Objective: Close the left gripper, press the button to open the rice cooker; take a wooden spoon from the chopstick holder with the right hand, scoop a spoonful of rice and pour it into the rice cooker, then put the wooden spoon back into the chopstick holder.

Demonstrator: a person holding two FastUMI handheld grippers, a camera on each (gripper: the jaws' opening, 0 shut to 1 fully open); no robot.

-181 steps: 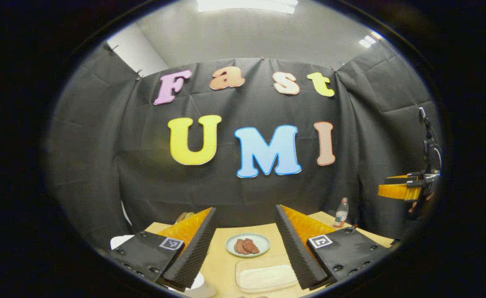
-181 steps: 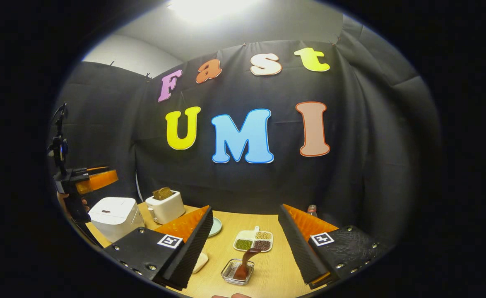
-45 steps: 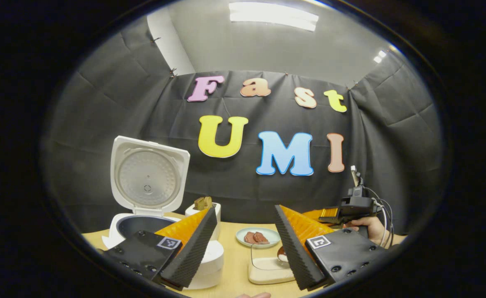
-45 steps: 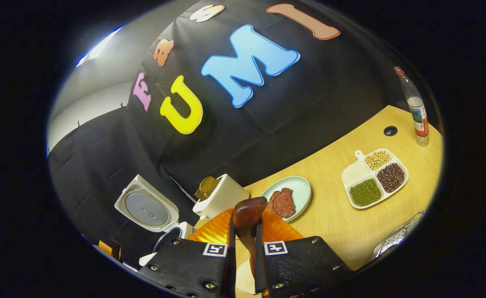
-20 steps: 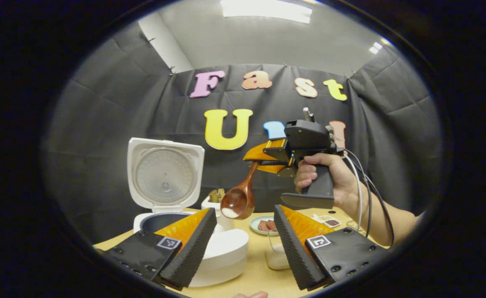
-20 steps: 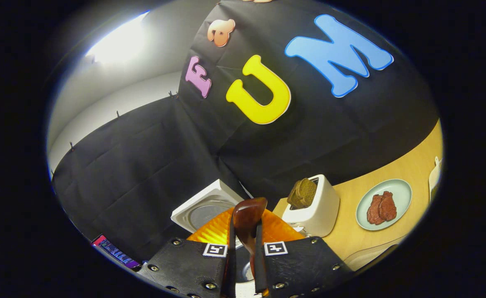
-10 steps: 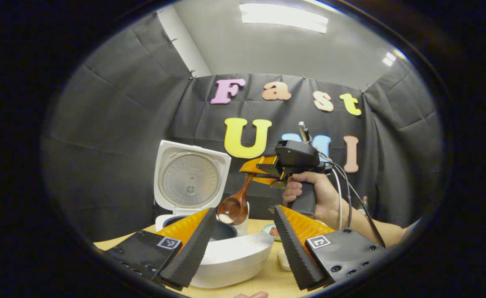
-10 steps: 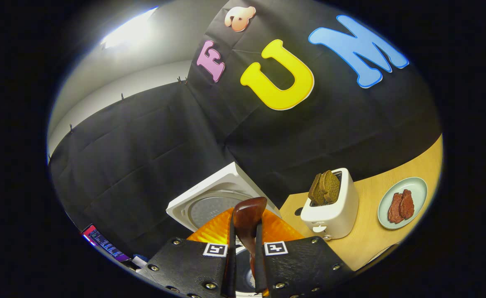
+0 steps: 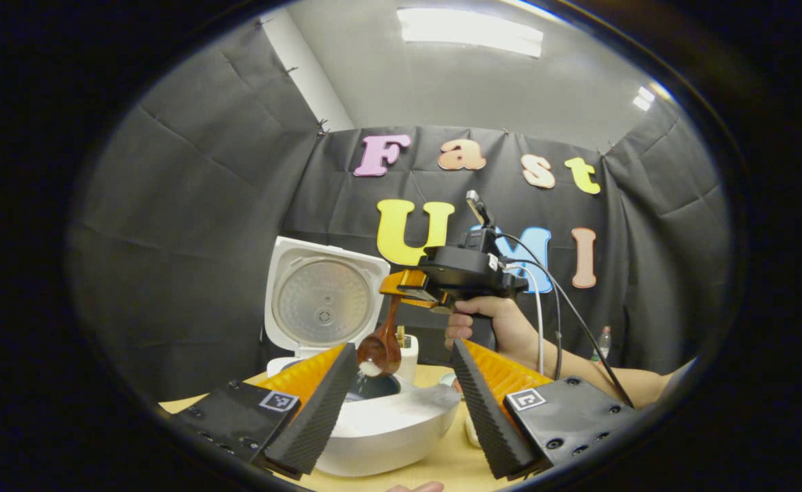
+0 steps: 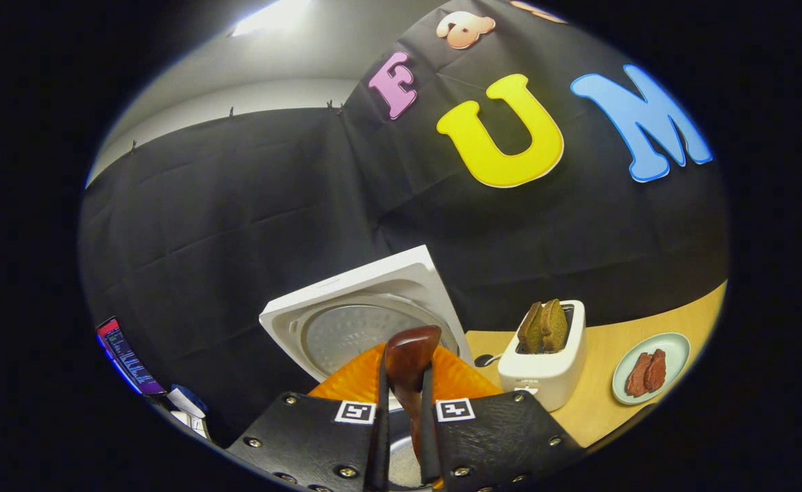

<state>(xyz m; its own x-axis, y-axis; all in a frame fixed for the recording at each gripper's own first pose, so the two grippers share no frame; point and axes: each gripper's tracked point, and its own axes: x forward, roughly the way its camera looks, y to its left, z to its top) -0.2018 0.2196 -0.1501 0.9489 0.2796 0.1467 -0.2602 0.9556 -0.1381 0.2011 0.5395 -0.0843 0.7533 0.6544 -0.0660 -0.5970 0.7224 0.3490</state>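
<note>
Over the open rice cooker (image 9: 380, 424), the right gripper (image 9: 404, 285) holds the wooden spoon (image 9: 380, 348) clenched by its handle, which hangs almost straight down from the fingers to a bowl directly above the inner pot. White rice (image 9: 369, 369) sits at the bowl's low lip, seemingly starting to spill. The raised lid (image 9: 324, 302) stands on the far side. The left gripper (image 9: 401, 403), fingers spread and empty, waits near the cooker's front. A toaster (image 10: 544, 355) sits right of it on the tabletop (image 10: 606, 400).

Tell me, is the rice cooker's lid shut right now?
No, the rice cooker's lid stands raised behind the open pot, and the wooden spoon held by the right gripper tips over the opening.
</note>
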